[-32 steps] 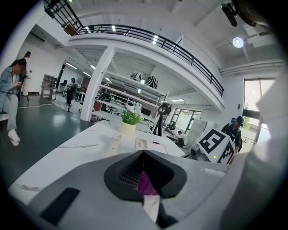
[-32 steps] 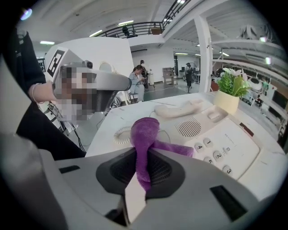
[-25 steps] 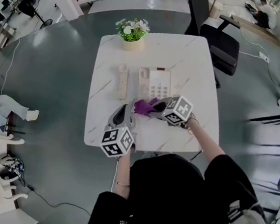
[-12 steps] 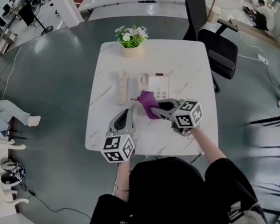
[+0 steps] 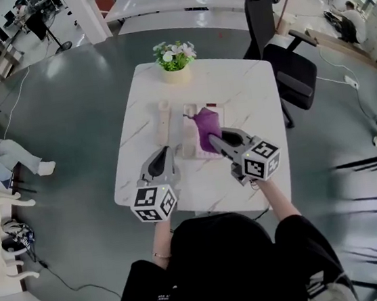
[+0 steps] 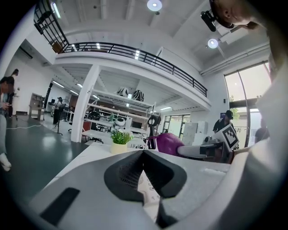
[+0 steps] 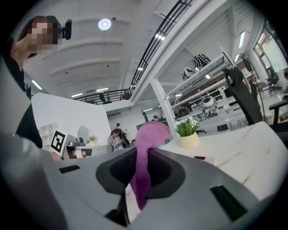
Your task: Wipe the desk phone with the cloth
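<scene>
Room: a big bright hall with a dark grey floor, and a white marble table in the middle.
Near edge: the person stands here, holding both grippers out over the table.
Left gripper: its jaws are squeezed together at the tips with nothing in them. It points away from the person, and its tip is near the close end of the handset.
Right gripper: its jaws are clamped on the purple cloth. It points away and a bit to the left.
Cloth: it sticks up out of the jaws in the right gripper view. From the head view it lies on top of the desk phone, over its middle.
Desk phone: it sits near the middle of the table. Its long side runs from the person toward the far edge.
Handset: it is off the phone and lies flat just to the left of it. It points the same way, near to far.
Open room: bare table shows on the left, on the right and in front of the phone. No table edge is close to it.
Flower pot: it stands upright by the far edge, well apart from the phone.
Office chair: it stands on the floor past the far right corner.
</scene>
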Demonstrator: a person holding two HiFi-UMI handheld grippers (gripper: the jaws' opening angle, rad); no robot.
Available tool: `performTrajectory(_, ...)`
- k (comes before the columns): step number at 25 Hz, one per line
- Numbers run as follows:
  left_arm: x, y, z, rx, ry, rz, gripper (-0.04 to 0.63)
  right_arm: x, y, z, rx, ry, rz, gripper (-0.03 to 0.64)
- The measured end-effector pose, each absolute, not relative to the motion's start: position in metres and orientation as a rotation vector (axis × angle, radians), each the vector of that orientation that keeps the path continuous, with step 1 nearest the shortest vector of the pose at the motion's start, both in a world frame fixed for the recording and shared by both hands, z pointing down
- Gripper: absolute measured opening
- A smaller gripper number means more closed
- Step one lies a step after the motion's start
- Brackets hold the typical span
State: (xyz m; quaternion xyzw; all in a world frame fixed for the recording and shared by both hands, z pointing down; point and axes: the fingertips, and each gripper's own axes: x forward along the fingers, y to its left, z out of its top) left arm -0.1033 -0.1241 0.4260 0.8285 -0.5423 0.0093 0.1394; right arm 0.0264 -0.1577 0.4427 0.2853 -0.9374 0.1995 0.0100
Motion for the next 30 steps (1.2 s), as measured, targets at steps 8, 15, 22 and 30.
performTrajectory(8,-0.111,-0.125,0.407,2.418,-1.624,0.025,-0.003,0.052,-0.162,0.416,1.089,-2.944,0.456,0.037)
performTrajectory(15,-0.121,-0.122,0.393,2.429,-1.668,-0.006,-0.003,0.071,-0.161,0.398,1.232,-2.925,0.337,0.037)
performTrajectory(22,-0.131,-0.121,0.384,2.415,-1.71,-0.026,-0.003,0.089,-0.163,0.389,1.306,-2.92,0.322,0.037)
performTrajectory(30,-0.133,-0.117,0.377,2.415,-1.74,-0.025,-0.003,0.102,-0.16,0.389,1.357,-2.887,0.291,0.037)
